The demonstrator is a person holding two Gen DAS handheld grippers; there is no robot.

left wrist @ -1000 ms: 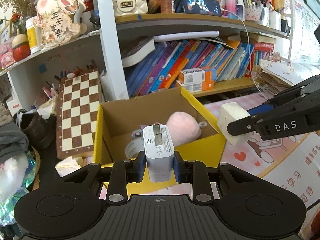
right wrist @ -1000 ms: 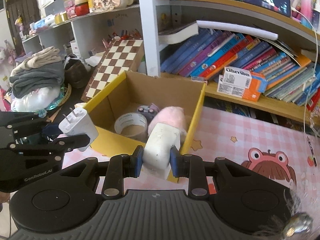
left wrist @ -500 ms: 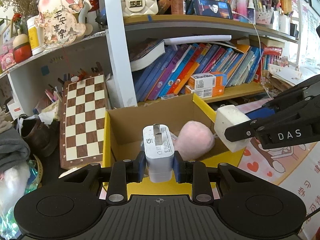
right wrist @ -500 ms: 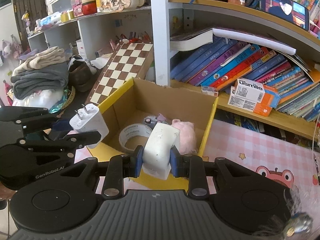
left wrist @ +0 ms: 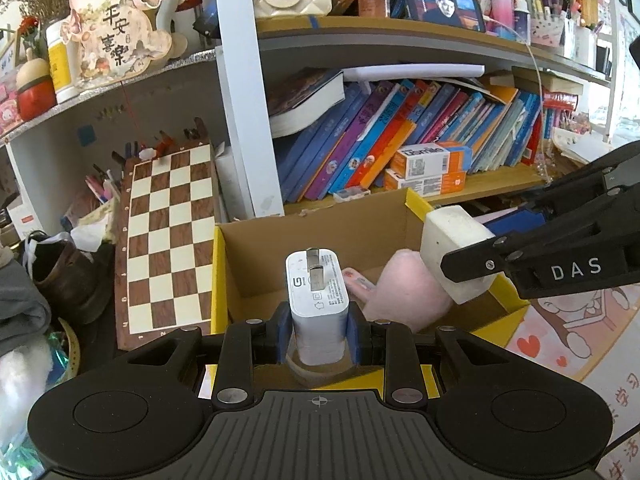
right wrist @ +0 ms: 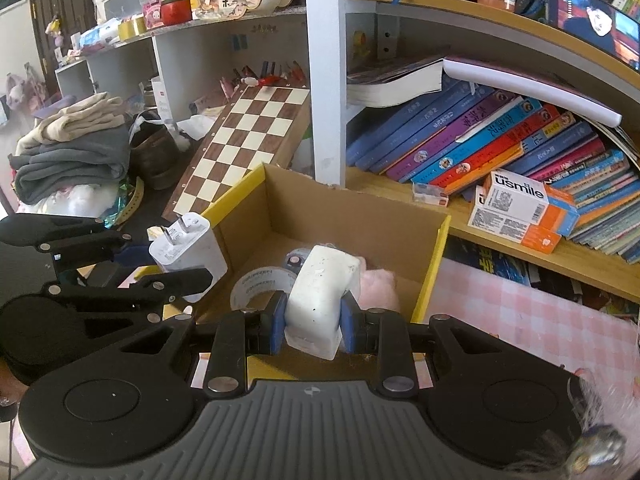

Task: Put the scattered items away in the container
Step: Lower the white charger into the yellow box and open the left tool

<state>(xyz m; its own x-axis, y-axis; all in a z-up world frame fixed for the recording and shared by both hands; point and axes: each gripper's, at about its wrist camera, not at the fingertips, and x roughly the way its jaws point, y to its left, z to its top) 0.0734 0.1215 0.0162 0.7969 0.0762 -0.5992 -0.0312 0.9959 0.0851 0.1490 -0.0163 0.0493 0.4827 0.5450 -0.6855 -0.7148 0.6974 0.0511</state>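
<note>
What the two views leave unseen

The roll of tape [right wrist: 260,286] in the cardboard box [left wrist: 400,220] is half covered by the white block [right wrist: 324,296] in the right wrist view, and in the left wrist view only a sliver of it shows below the charger [left wrist: 318,300]. The pink plush [left wrist: 408,292] is partly behind the white block. A small patterned item [left wrist: 358,280] beside the plush is too hidden to identify. The box's floor is mostly out of sight

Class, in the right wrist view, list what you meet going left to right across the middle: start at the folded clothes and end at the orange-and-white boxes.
Folded clothes → chessboard → white shelf post → leaning books → orange-and-white boxes.
</note>
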